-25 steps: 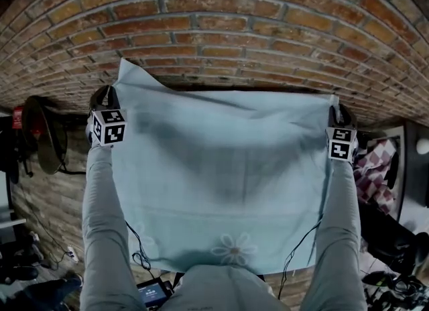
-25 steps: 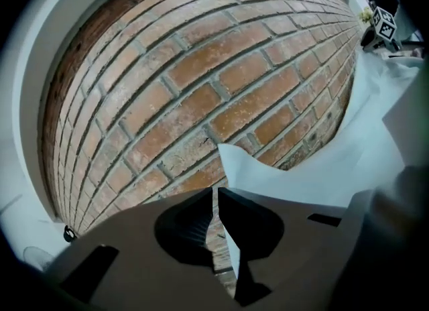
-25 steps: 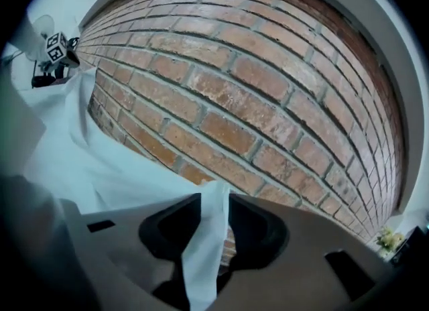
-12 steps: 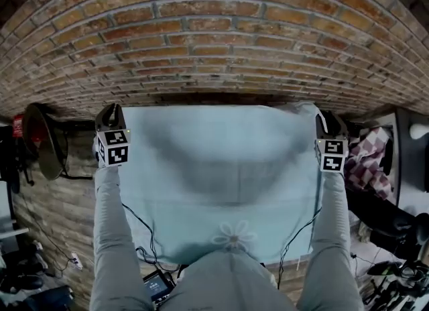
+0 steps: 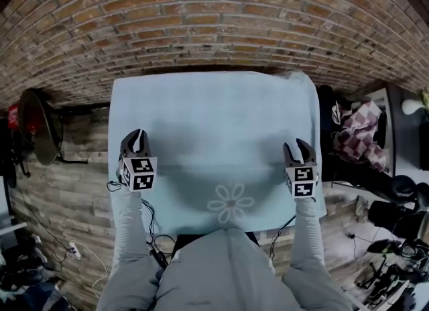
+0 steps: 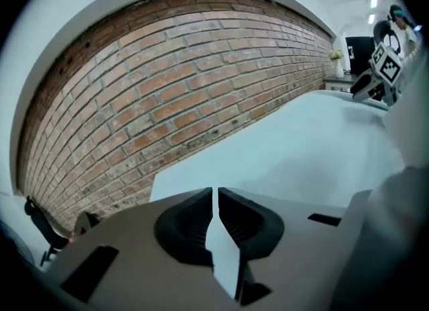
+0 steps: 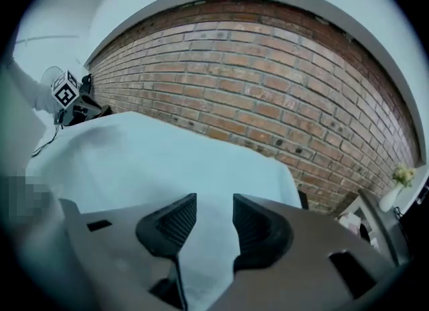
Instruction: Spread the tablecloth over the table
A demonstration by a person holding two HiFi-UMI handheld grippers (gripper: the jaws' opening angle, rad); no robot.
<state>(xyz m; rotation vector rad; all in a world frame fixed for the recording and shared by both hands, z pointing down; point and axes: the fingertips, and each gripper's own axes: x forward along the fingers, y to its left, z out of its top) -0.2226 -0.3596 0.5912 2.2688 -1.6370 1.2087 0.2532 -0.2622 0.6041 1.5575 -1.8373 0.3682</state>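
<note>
The light blue tablecloth with a white flower print lies flat over the table, its far edge by the brick wall. My left gripper is at the cloth's near left. In the left gripper view its jaws stand almost together, with a strip of the tablecloth pinched between them. My right gripper is at the near right. Its jaws have just been opening, and the pads now stand apart over the tablecloth without pressing on it.
A brick wall runs close behind the table. A round dark stool stands at the left, and a checked cloth lies on furniture at the right. Cables trail on the floor. A vase stands far right.
Both grippers have come back toward me and down. The cloth, held up in the air before, has settled flat over the table.
</note>
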